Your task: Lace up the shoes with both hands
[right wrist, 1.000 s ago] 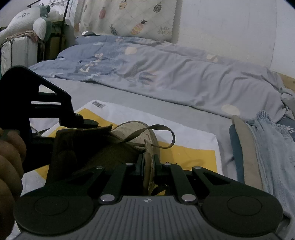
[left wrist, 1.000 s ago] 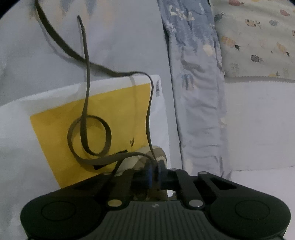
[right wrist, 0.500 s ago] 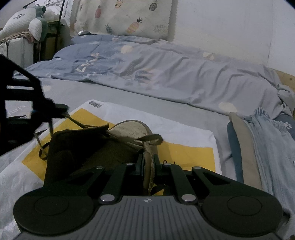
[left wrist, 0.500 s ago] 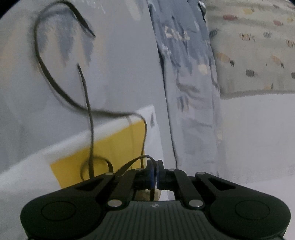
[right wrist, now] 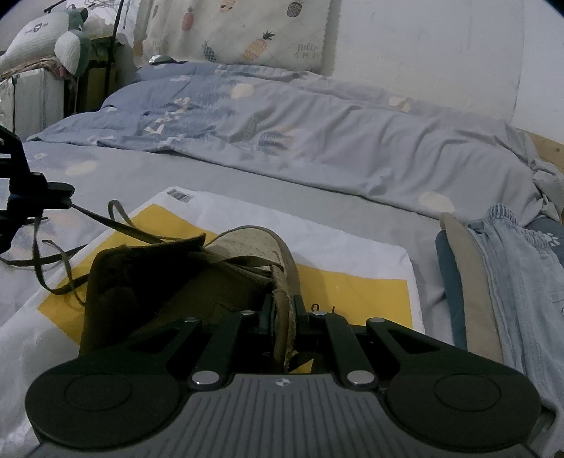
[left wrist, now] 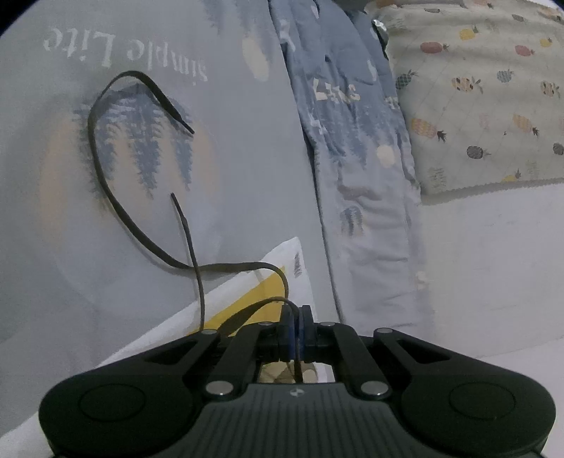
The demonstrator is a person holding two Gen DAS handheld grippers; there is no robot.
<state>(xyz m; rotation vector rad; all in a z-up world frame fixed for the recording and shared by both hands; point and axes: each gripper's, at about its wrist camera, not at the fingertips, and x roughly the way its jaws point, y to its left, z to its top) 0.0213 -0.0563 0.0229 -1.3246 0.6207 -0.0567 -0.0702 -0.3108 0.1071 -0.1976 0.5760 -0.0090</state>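
A dark flat shoelace (left wrist: 225,266) runs out of my left gripper (left wrist: 296,315), which is shut on it. The lace curves across the grey-blue sheet, and both its tips lie free there. In the right wrist view an olive-brown shoe (right wrist: 151,282) sits on a yellow and white mailer bag (right wrist: 352,253). My right gripper (right wrist: 283,311) is shut on the shoe's tan upper edge. The left gripper (right wrist: 60,193) shows at the left edge, away from the shoe. The shoelace (right wrist: 102,220) stretches from it to the shoe. More lace lies loose beside the shoe.
A rumpled blue duvet (right wrist: 317,141) lies behind the bag, and a pineapple-print pillow (right wrist: 246,31) leans on the wall. Folded jeans and other clothes (right wrist: 511,282) are stacked at the right. A plush toy (right wrist: 53,38) sits on a box at the back left.
My left gripper has drawn away from the shoe, to the left and upward, pulling the lace along. The lace loop over the shoe's toe has flattened. The right gripper has kept still.
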